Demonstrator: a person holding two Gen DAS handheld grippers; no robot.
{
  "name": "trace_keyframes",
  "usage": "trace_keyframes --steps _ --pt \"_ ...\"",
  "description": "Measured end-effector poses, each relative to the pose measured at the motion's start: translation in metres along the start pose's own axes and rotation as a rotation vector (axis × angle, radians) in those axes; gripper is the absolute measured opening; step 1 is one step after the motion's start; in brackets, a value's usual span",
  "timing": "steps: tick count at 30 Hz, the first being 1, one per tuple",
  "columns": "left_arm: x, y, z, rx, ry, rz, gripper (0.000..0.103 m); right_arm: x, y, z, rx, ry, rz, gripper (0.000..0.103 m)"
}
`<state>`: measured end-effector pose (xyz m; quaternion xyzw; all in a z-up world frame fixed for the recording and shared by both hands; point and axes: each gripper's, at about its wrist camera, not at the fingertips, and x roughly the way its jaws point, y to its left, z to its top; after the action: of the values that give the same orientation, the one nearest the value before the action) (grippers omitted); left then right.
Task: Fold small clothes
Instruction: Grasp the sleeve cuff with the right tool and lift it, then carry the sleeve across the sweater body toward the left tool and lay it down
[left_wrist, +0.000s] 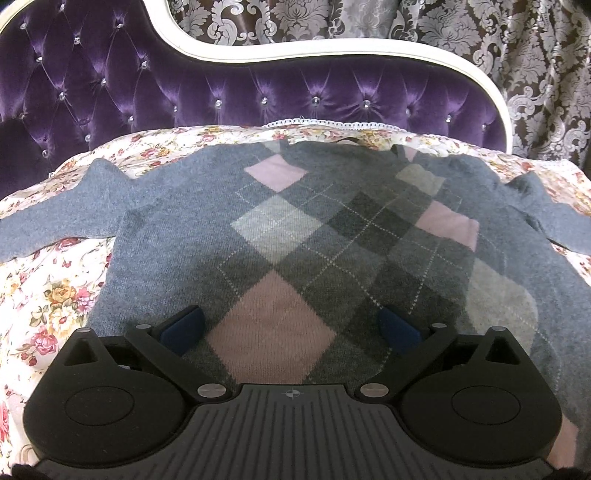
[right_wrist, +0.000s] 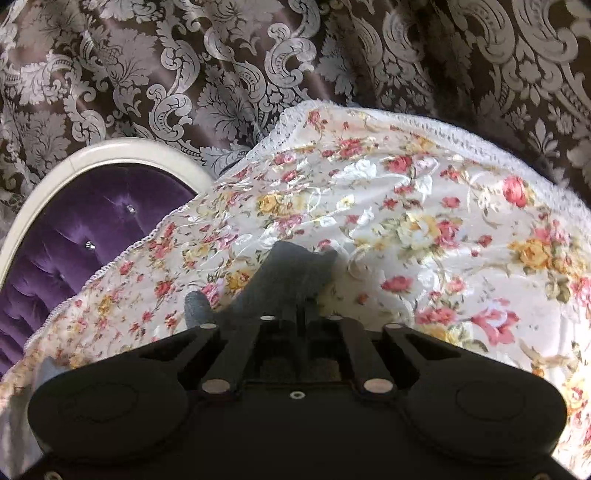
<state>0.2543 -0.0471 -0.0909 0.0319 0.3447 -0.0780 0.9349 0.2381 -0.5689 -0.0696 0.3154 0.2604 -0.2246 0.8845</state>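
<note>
Grey argyle wool, the sweater (left_wrist: 295, 236), is spread flat across the frame's middle on the floral cloth (left_wrist: 48, 295). The left gripper (left_wrist: 291, 326) is held apart above the hem. The right gripper (right_wrist: 301, 295) is clamped on the sleeve (right_wrist: 291, 269); this sleeve should be carried inward evenly, without bunching.
</note>
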Motion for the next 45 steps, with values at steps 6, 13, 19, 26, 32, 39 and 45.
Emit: trace_keyframes --steps 6,13,19,26,32,39,45 --pt "0.000 -0.001 0.000 0.000 0.000 0.000 0.103 -0.052 -0.012 -0.003 -0.024 -0.082 -0.031 0.011" --pt "0.001 0.002 0.005 -0.005 0.025 -0.009 0.103 -0.092 -0.003 0.005 -0.087 -0.137 -0.057 0.011" --pt "-0.003 0.008 0.018 -0.003 0.109 -0.045 0.101 -0.115 0.068 0.016 -0.237 -0.178 0.010 0.011" --pt "-0.029 0.035 0.025 -0.046 0.083 -0.068 0.101 -0.144 0.200 0.009 -0.416 -0.197 0.218 0.011" --pt "-0.045 0.070 0.029 -0.077 0.066 -0.052 0.101 -0.147 0.316 -0.045 -0.530 -0.122 0.478 0.011" --pt "-0.051 0.112 0.023 -0.128 0.076 -0.010 0.101 -0.101 0.413 -0.159 -0.633 0.066 0.639 0.011" --pt "-0.050 0.135 0.015 -0.170 0.110 -0.007 0.101 -0.058 0.440 -0.251 -0.742 0.212 0.609 0.018"
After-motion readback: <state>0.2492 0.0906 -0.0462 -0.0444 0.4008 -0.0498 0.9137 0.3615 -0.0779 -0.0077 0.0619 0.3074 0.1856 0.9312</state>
